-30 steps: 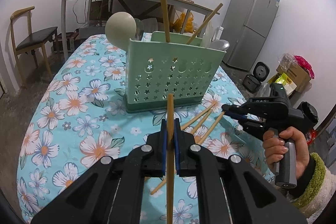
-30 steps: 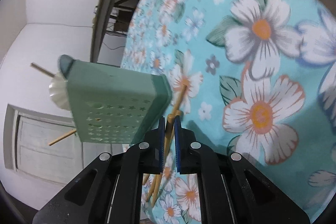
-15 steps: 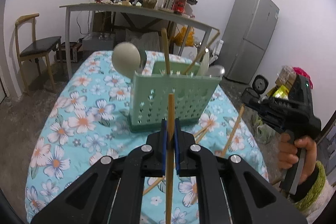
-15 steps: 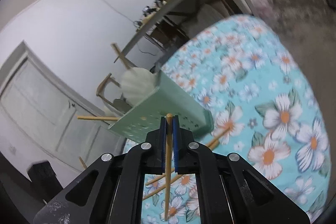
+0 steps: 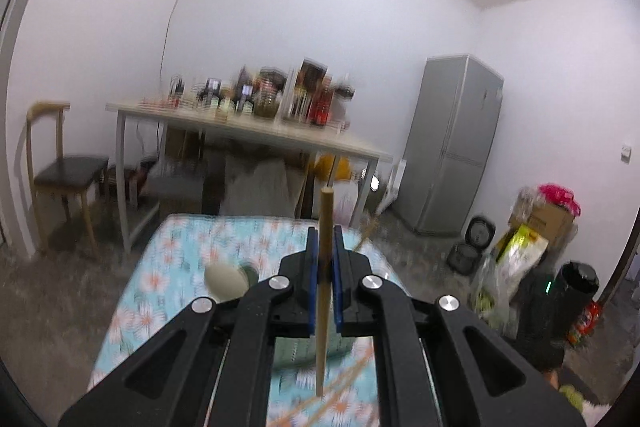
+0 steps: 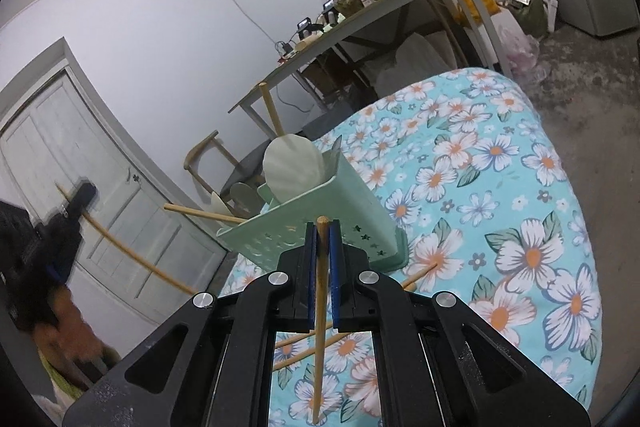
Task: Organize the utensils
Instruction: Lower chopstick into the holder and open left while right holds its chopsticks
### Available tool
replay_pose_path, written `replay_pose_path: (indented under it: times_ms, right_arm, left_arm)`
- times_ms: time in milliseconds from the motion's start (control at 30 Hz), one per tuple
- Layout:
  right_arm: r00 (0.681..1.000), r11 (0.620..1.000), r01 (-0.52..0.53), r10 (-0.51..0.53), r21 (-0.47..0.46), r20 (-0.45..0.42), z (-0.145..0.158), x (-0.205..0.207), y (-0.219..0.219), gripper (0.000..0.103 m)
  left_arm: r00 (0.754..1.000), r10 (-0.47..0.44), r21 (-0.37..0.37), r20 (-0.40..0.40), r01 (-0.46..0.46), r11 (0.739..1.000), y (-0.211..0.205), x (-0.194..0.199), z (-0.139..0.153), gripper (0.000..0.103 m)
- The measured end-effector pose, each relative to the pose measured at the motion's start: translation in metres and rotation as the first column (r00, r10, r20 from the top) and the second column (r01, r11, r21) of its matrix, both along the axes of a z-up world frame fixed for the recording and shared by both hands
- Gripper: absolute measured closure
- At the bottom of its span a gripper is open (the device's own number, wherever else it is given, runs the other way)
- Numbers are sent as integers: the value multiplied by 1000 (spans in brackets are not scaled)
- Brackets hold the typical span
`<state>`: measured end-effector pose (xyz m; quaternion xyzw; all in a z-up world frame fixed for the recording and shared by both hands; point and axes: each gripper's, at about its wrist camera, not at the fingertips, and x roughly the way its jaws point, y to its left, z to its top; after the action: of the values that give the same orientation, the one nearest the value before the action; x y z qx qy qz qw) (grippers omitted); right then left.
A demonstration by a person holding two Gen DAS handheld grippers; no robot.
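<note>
My left gripper (image 5: pixel 326 239) is shut on a wooden chopstick (image 5: pixel 323 291) that stands nearly upright, raised above the floral table (image 5: pixel 180 251). The pale green utensil holder (image 5: pixel 292 347) is mostly hidden behind its fingers; a pale spoon (image 5: pixel 224 279) shows beside it. My right gripper (image 6: pixel 322 231) is shut on another chopstick (image 6: pixel 320 327), just in front of the holder (image 6: pixel 352 203). The holder carries a white scalloped spoon (image 6: pixel 294 169) and two leaning chopsticks (image 6: pixel 272 111). The left gripper (image 6: pixel 82 199) appears blurred at the left with its long chopstick (image 6: pixel 132 259).
Loose chopsticks (image 6: pixel 308 347) lie on the cloth in front of the holder. Behind the floral table stand a long table (image 5: pixel 248 131) crowded with bottles, a wooden chair (image 5: pixel 60 167) and a grey fridge (image 5: pixel 452 147). Bags and boxes (image 5: pixel 536 227) sit at the right.
Both grippers have risen off the table, each with its chopstick. The left view has tilted up, so the holder sank below its fingers. The right gripper has rolled upright.
</note>
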<state>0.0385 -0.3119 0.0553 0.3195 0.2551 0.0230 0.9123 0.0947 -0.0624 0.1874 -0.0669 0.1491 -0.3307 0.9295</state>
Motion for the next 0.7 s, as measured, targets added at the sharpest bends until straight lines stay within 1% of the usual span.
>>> replay_pose_path:
  times_ms: [167,267,333,467,600,700]
  right_arm:
    - [1000,1000,2,-2,4,2,-1,-2,-2,99]
    - [1000,1000,1,-1,7,2,-1,-3,-4,99]
    - [1000,1000,0,0,11,0,-2,-3,-6,99]
    - [1000,1000,-3,3,14,-1,-2,-4,-6,99]
    - [1000,1000,1,-1,19,-3,-2,-4,-8,99]
    - [1000,1000,3,-3,20,-5,-3,-4,-9,99]
  left_arm:
    - [994,15,-59,106,-9,998,-6,6,33,98]
    - [991,20,-92,129,-8,996,-11,16,40,98]
    - [991,31,-113,133,-16,993,-14,26,41,98]
    - [992,64,-127,113,-49,991,-23,54,38,98]
    - [990,105,-104,89,-96,990,-37,78,24,98]
    - [987,144,-85,75,-138,987,-46,92,9,98]
